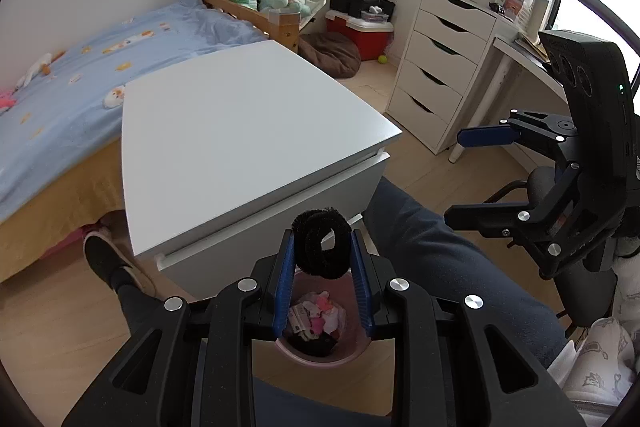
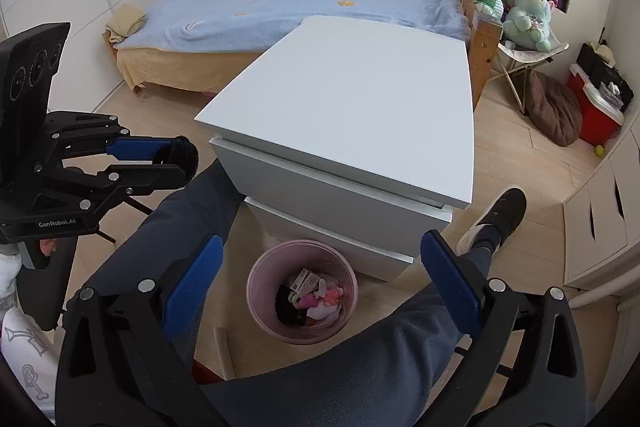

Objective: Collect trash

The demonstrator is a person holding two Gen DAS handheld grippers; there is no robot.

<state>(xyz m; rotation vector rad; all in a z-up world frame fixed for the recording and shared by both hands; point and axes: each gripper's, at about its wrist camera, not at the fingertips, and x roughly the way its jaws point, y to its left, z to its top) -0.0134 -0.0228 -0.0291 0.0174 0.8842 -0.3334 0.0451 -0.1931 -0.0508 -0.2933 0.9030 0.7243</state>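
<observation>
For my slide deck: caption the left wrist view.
Left gripper holds a black fuzzy ring above the pink trash bin beside a white cabinet.

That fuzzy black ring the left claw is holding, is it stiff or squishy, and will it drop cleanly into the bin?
The fuzzy black ring is probably soft and light: it looks pinched out of round in the left claw. Its fuzz may cling briefly to the pads. It hangs over the pink bin, so it should likely fall in.
</observation>
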